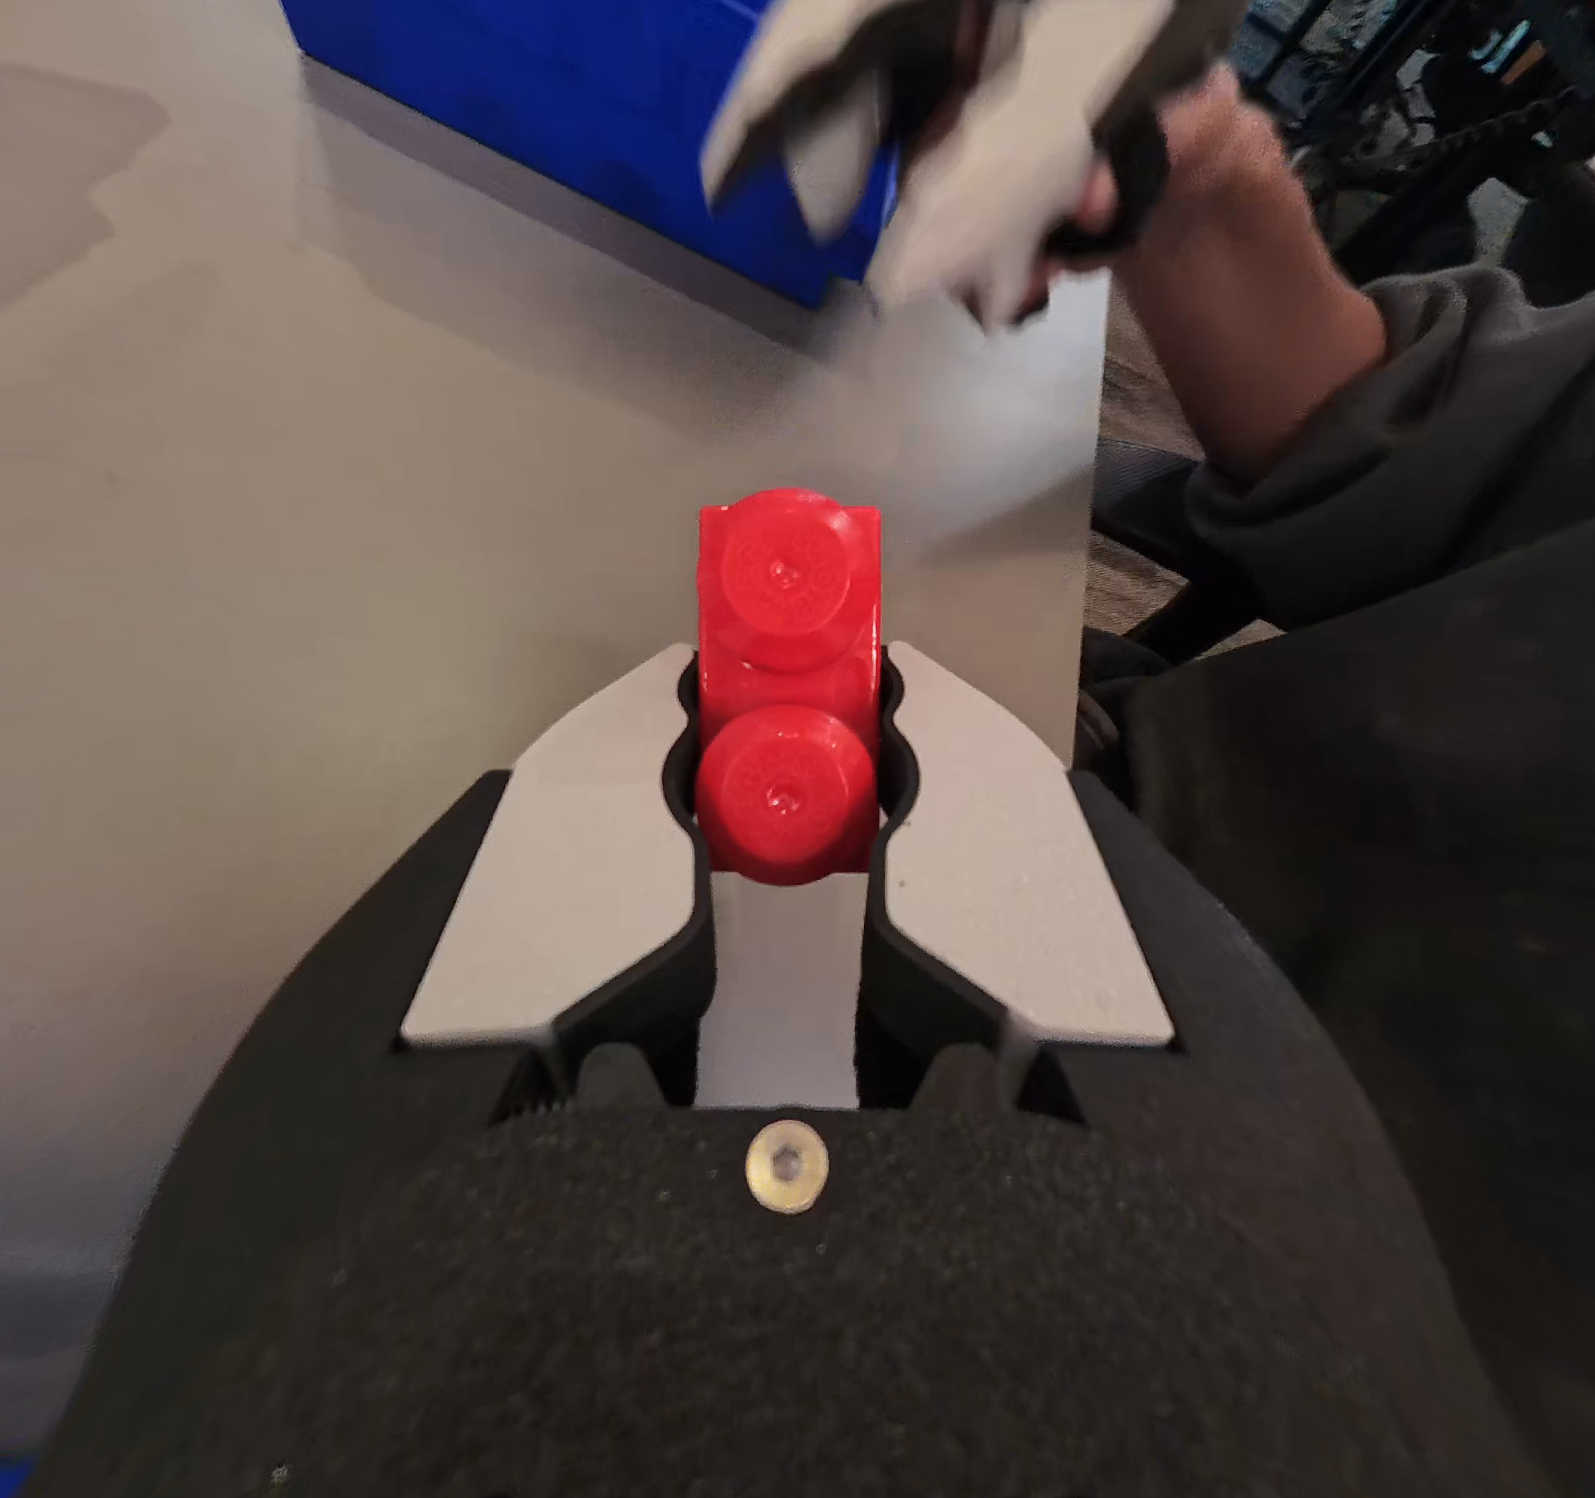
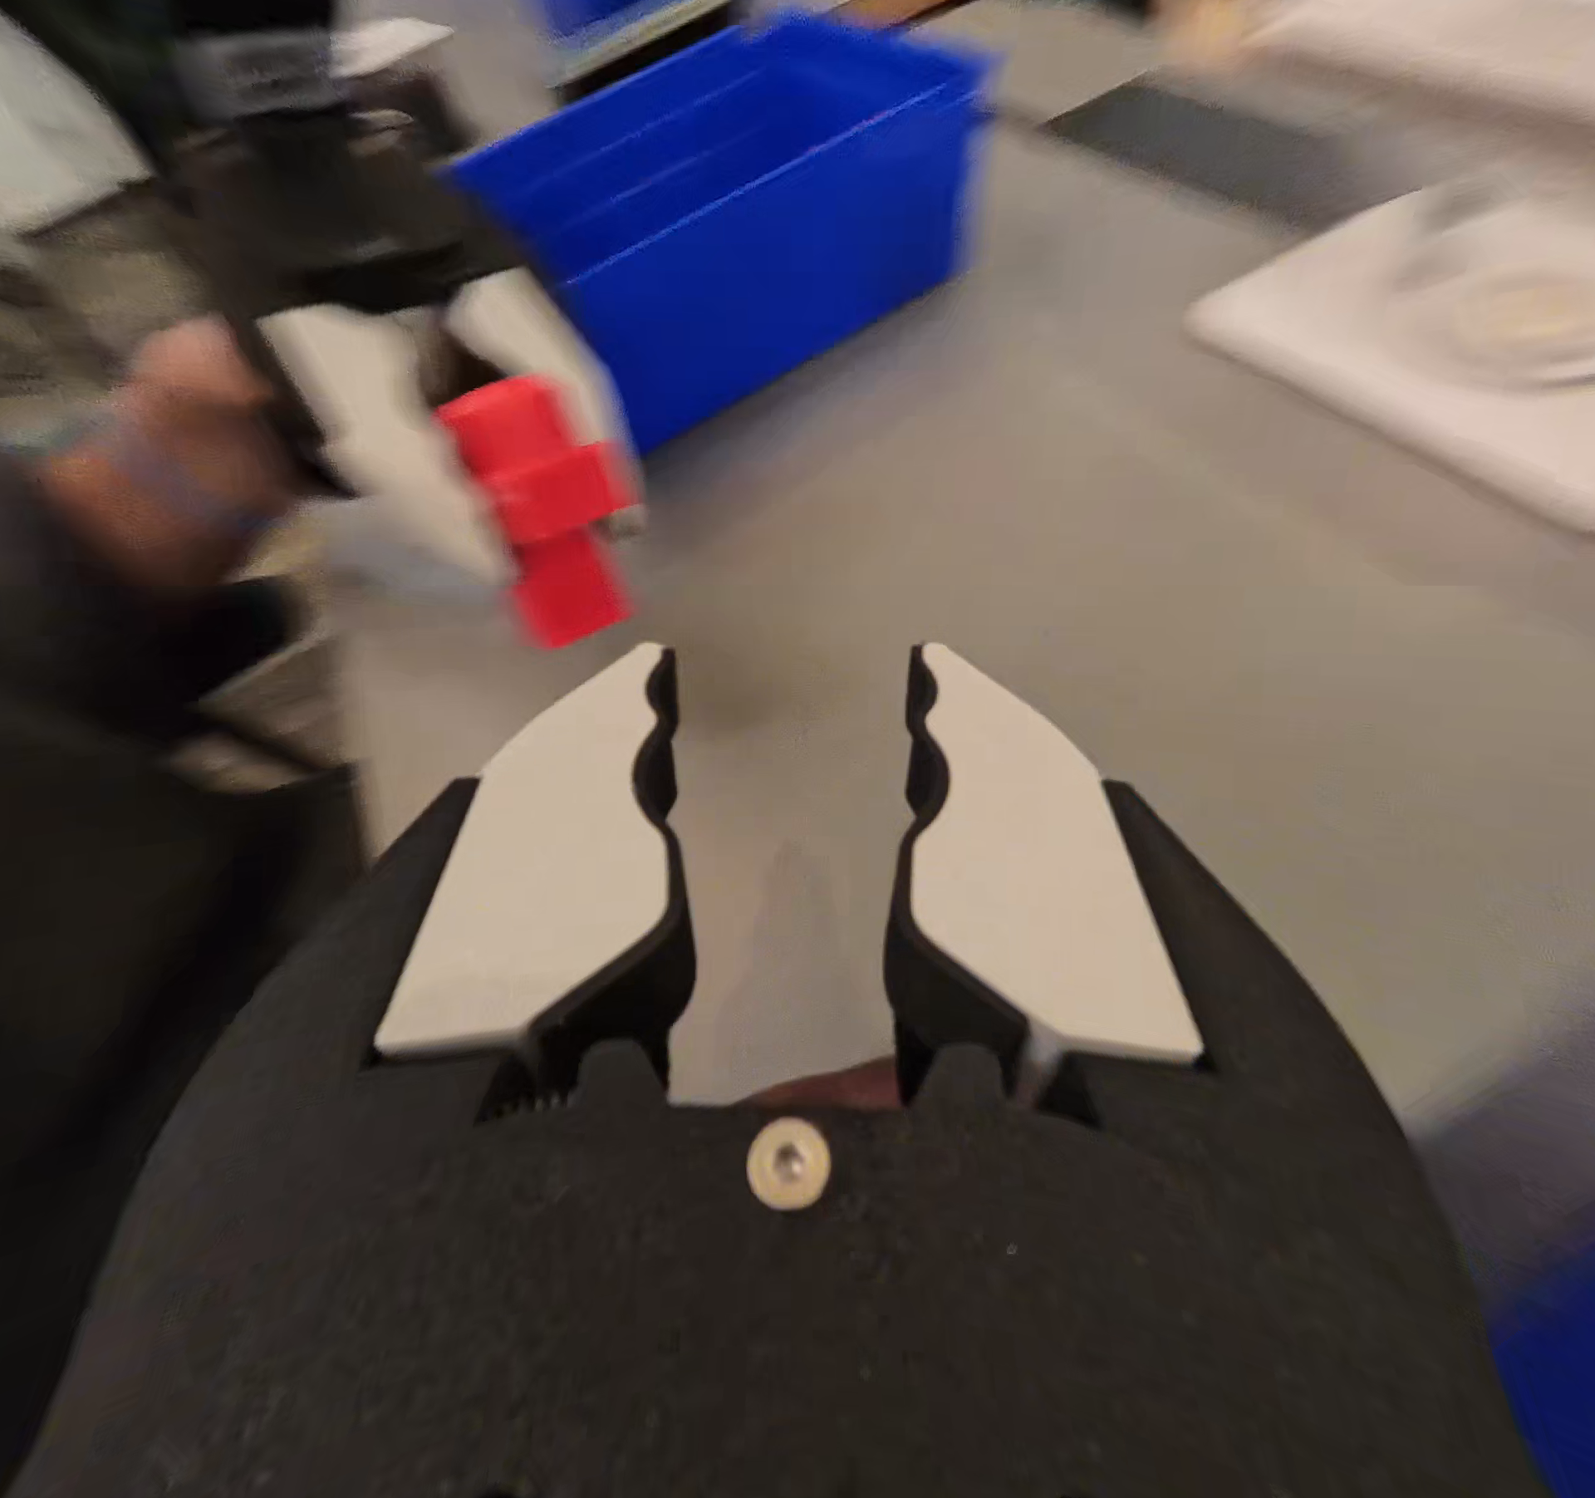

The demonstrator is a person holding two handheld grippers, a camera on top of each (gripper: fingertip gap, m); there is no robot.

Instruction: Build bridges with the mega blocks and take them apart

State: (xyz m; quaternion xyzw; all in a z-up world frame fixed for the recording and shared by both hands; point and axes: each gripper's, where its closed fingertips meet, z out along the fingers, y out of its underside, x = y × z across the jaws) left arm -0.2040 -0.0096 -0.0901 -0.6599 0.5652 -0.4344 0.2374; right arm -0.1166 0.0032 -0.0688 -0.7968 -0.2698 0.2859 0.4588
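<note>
Spreading beneath everything, surface point(image 2: 1079, 593): grey and bare in the middle, likely kept open as the building spot for a bridge.
Blue bin point(image 2: 759, 222): standing at the far side of the surface, open top up, within reach of both tongs; probably the store for blocks, contents too blurred to tell.
White tray point(image 2: 1381, 386): lying at the right edge, well apart from the bin; purpose unclear.
Left tongs point(image 1: 787, 731): clamped on the red block from both sides, scalloped pads seated against its flanks; held above the surface, near its edge, rather than resting on it.
Right tongs point(image 2: 790, 731): parted and empty, nothing between the pads; seen from the left wrist view as a blurred shape in front of the bin, so judged to be in fast motion, perhaps heading for another block.
Hand point(image 1: 1208, 248): wrapped round the right handle, dark sleeve behind it.
Red block point(image 1: 787, 680): two studs facing the left camera, length running along the fingers, far end poking past the tips; a grip that leaves the free end exposed for mating with another piece.
Task stage: judged early in a build or late in a teardown; no bridge visible on the surface.
</note>
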